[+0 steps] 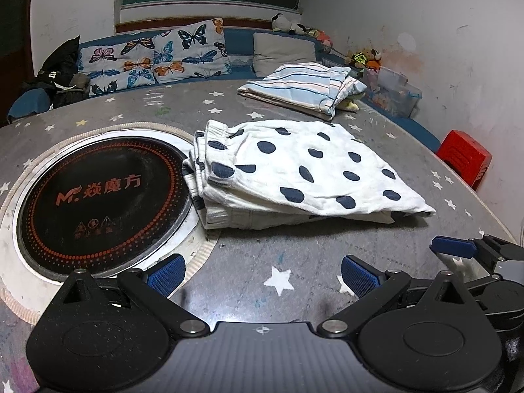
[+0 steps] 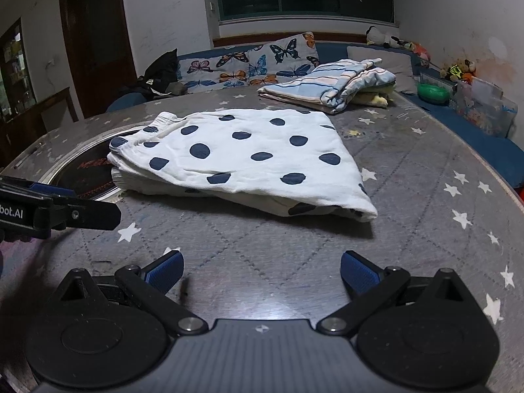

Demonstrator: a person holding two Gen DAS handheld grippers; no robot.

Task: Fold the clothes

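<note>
A white garment with dark blue dots (image 1: 304, 170) (image 2: 242, 160) lies folded in layers on the grey star-patterned table (image 1: 249, 262) (image 2: 294, 255), its waistband end overlapping the rim of the round cooktop. My left gripper (image 1: 262, 275) is open and empty, low over the table just in front of the garment. My right gripper (image 2: 260, 271) is open and empty too, on the near side of the garment. The right gripper's blue pad (image 1: 453, 247) shows at the lower right of the left wrist view. The left gripper's body (image 2: 49, 209) enters the right wrist view from the left.
A black round induction cooktop (image 1: 101, 196) is set into the table on the left. A folded striped cloth (image 1: 304, 88) (image 2: 334, 86) lies at the table's far side. Behind are a bench with butterfly cushions (image 1: 154, 55), a red stool (image 1: 465, 157) and a clear bin of toys (image 2: 484, 108).
</note>
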